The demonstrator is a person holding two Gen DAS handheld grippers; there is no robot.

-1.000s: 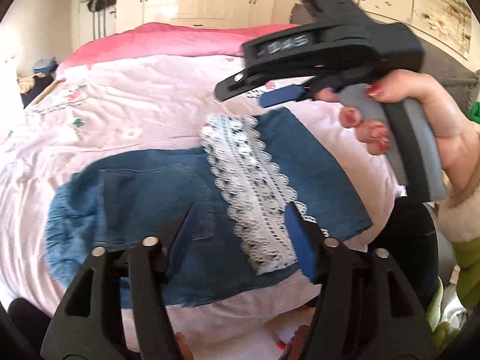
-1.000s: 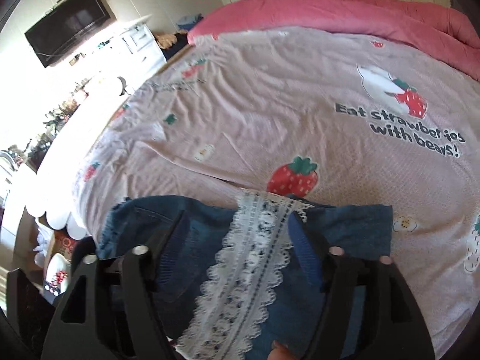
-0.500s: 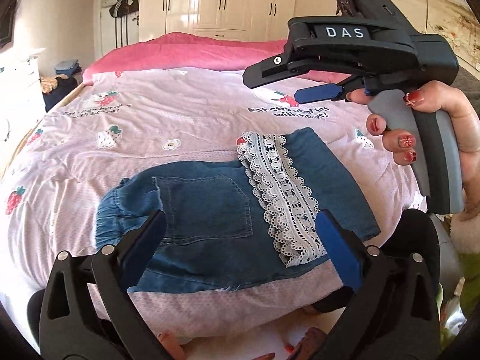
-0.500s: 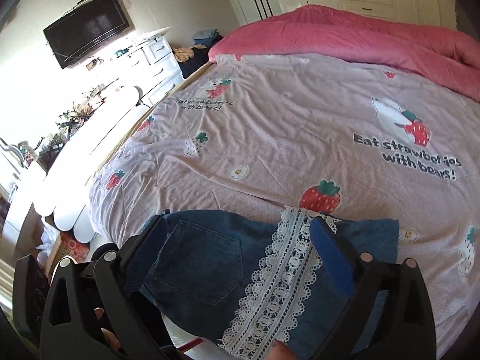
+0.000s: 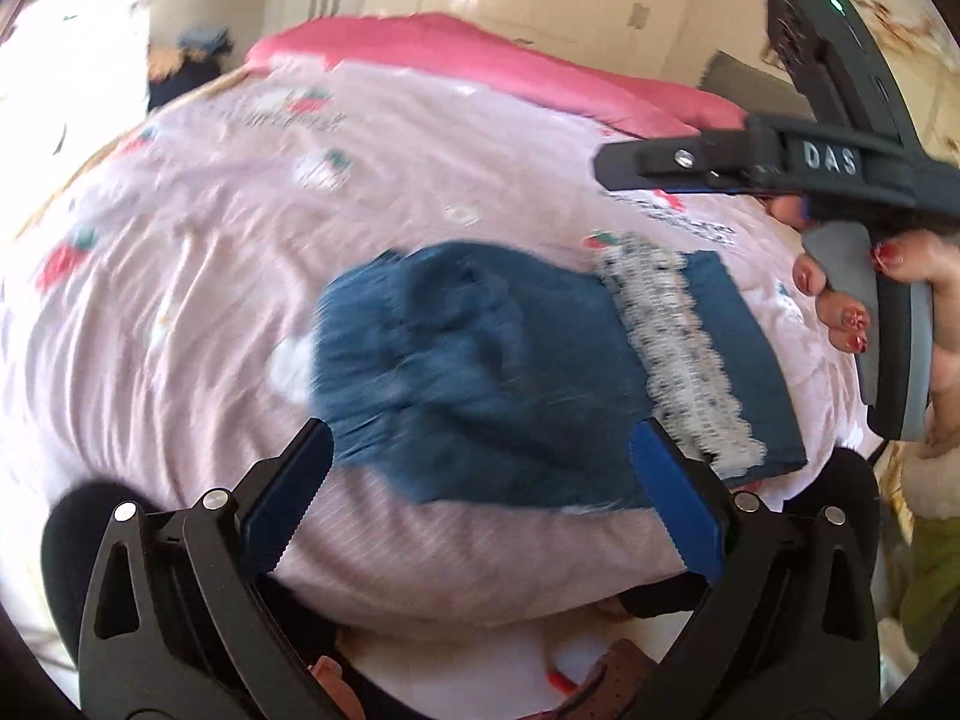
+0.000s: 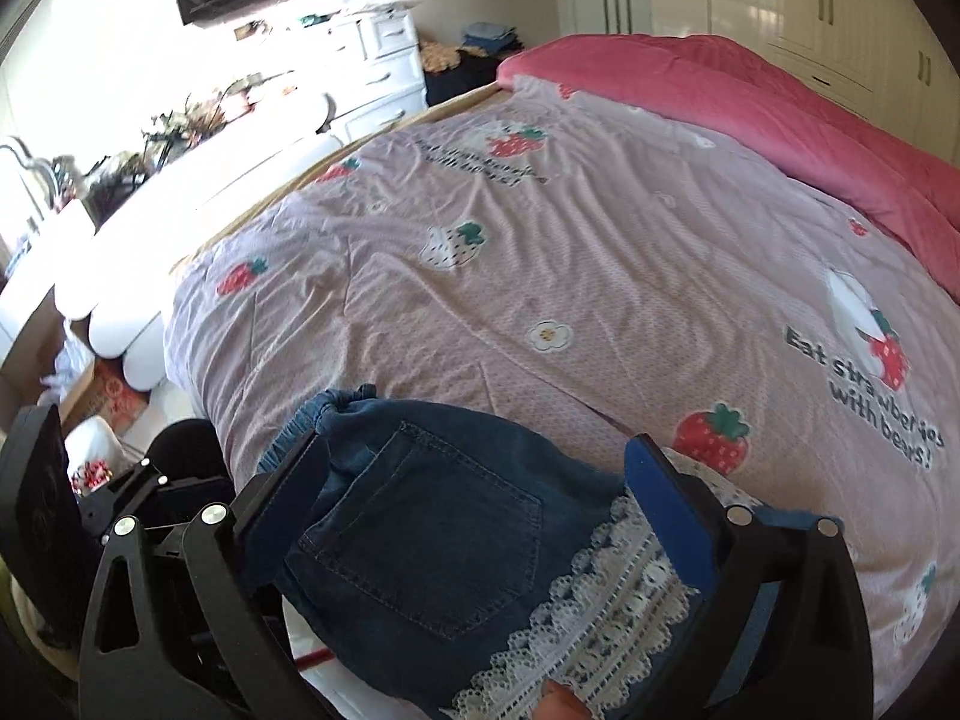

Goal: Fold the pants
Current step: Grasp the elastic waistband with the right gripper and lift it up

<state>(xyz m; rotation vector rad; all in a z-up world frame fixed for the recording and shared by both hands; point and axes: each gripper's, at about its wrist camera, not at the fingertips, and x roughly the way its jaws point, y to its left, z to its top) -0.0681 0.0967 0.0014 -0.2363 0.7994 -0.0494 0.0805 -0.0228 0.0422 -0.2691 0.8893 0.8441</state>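
Pants (image 6: 444,534) folded, long axis along the bed edge, lace end right; left gripper (image 5: 480,498), right gripper (image 6: 474,498) apart, empty

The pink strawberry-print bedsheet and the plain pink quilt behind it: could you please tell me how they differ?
The pink strawberry-print bedsheet is pale and printed with strawberries, flowers and lettering, while the plain pink quilt is a deeper, unpatterned pink. The bedsheet lies spread out with the folded denim pants at its near edge; the quilt is bunched along the far side. Both are pink and lie on the same bed.
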